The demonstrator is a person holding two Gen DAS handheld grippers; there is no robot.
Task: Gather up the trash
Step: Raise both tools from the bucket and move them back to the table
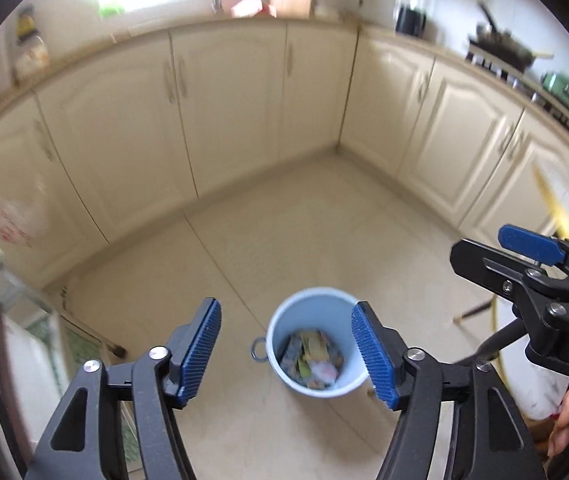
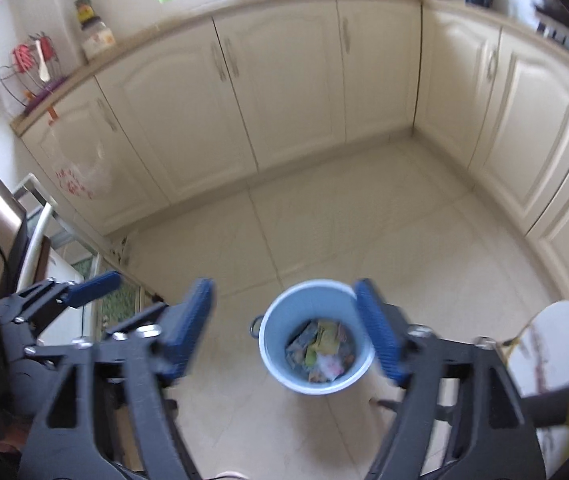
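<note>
- Left gripper (image 1: pixel 286 354): jaws spread wide, nothing between the blue ribbed pads (image 1: pixel 200 354), held high over the floor.
- Right gripper (image 2: pixel 284 332): also released, jaws wide apart and empty; its view is motion-blurred.
- Right gripper also shows at the right edge of the left wrist view, up above the bin; the left gripper shows at the left edge of the right wrist view.
- Light blue trash bin (image 1: pixel 284 320) stands upright on the cream tile floor (image 1: pixel 304 232), below both grippers and seen between each pair of fingers, nearer the right-side finger in both views.
- Trash (image 1: pixel 311 360) already lies in the bin bottom: crumpled wrappers and scraps, yellow, green, pink and grey. Individual items too blurred to name.
- Small dark ring (image 1: pixel 258 349) sits on the floor touching the bin's left side.
- Cream cabinets (image 1: pixel 228 104) run in an L behind the bin, well apart from it, countertop clutter above them.
- White plastic bag with red print (image 2: pixel 80 178) hangs on the cabinet front, far left of the bin.
- Chair leg tip (image 1: pixel 470 314) on the floor just right of the bin.
</note>
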